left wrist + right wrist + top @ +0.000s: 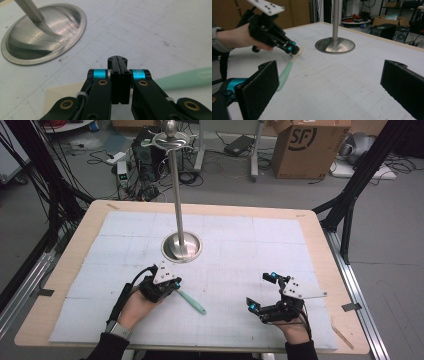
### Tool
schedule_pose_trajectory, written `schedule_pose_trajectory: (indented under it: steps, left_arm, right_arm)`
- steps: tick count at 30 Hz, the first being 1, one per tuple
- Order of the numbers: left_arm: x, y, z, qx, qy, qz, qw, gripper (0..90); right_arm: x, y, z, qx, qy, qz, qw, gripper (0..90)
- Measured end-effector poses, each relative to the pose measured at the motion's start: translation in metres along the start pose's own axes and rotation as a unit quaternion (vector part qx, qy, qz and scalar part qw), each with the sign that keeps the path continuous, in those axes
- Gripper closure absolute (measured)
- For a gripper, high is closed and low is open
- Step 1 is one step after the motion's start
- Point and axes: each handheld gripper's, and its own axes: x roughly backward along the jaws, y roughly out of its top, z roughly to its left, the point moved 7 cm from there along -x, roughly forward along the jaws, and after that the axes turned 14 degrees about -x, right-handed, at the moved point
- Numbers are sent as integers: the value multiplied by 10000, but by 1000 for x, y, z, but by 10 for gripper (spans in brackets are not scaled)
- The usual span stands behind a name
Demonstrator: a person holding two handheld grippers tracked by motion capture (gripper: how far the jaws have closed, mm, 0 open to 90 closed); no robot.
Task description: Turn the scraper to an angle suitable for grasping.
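Left gripper (174,286) has its fingers (119,65) pressed together, and from the right gripper view the tips look pinched on the pale wooden head of the spatula (191,301), whose mint-green handle trails back toward the near edge of the surface (70,250). From the left gripper's own view no blade shows between the pads, so the hold looks thin. The spatula sits a little left of centre, between the steel stand (182,246) and the near edge. That's the worry: a pinch right at the tip of a flat blade lets the long handle swing or droop once it lifts, and it could twist out and drop. If the pads are only resting on the wood, the tool may just skid across the white mat. The stand's dished base (45,35) is near the left gripper, so a wide sweep toward the far edge could knock the pole. Right gripper (260,292) waits by the near right corner, fingers (259,87) wide apart and nothing between them; a handover would need it to line up with the handle or it closes on air.
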Motion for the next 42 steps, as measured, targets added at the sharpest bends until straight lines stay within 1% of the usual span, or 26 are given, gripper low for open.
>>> schedule_pose_trajectory:
  steps: [1,3,4,5,6,8,9,10,11,12,13,15,16,19,20,23,24,25,29,31,34,36,38,39,41,42]
  left_arm:
    - [-5,0,2,-13,-31,73,10000,900]
    - [-13,-1,6,-32,-9,212,9998,900]
    - [-17,-1,9,-21,-3,226,9997,900]
    - [-20,-3,13,-58,37,285,9996,900]
    - [-20,-4,17,-30,26,229,9997,900]
    - [-20,-8,28,-27,219,408,9989,900]
    - [-19,-10,33,-31,254,453,9986,900]
    - [-18,-13,35,33,211,445,9988,900]
    - [-18,-14,36,24,155,406,9991,900]
    - [-17,-15,36,-23,127,388,9992,900]
    - [-16,-16,36,-27,117,402,9991,900]
    - [-15,-16,34,-39,117,436,9990,900]
    - [-14,-16,33,-35,77,443,9990,900]
    - [-7,-18,31,101,-179,499,9985,900]
    - [-3,-20,28,51,-258,516,9983,900]
    - [2,-21,25,26,-319,558,9979,900]
    - [7,-23,20,-75,-352,624,9974,900]
    - [7,-23,20,-75,-352,624,9974,900]
    - [20,-28,12,-213,-436,689,9964,900]
    - [26,-32,7,-200,-460,694,9963,900]
    - [37,-37,-2,-212,-488,594,9968,900]
    - [44,-41,-7,-167,-507,488,9974,900]
    - [52,-43,-13,-55,-596,331,9977,900]
    - [57,-44,-16,-82,-620,269,9977,900]
    - [64,-47,-23,-97,-755,249,9968,900]
    - [67,-48,-26,-132,-765,231,9967,900]
  right_arm:
    - [0,0,1,1,1,13,10000,8]
    - [0,0,1,-9,4,3,10000,8]
    - [0,0,0,-2,10,1,10000,8]
    - [0,0,0,-2,10,1,10000,8]
    - [1,0,0,-22,25,-4,10000,8]
    - [1,0,0,-5,13,-29,10000,8]
    - [1,0,0,-8,18,-25,10000,9]
    - [1,0,0,-8,18,-25,10000,9]
    - [2,0,0,0,17,-8,10000,8]
    - [2,-1,0,-1,17,7,10000,9]
    - [2,-1,0,-1,17,7,10000,9]
    - [2,-1,0,7,17,29,10000,8]
    - [2,-1,0,9,23,31,10000,9]
    - [4,-1,0,12,4,7,10000,9]
    - [5,-2,0,5,-13,15,10000,9]
    - [6,-3,-1,-20,-36,23,10000,9]
    - [6,-3,-1,-26,-47,22,10000,9]
    - [6,-3,-2,-13,-48,22,10000,8]
    - [7,-4,-2,-13,-58,31,10000,9]
    - [7,-4,-3,0,-63,23,10000,9]
    - [7,-4,-2,-7,-61,24,10000,9]
    - [7,-4,-2,-21,-61,33,10000,9]
    - [7,-4,-2,-18,-59,30,10000,8]
    - [7,-4,-2,-24,-61,31,10000,8]
    - [6,-4,-2,-27,-76,34,10000,8]
    - [6,-4,-2,-27,-76,34,10000,8]
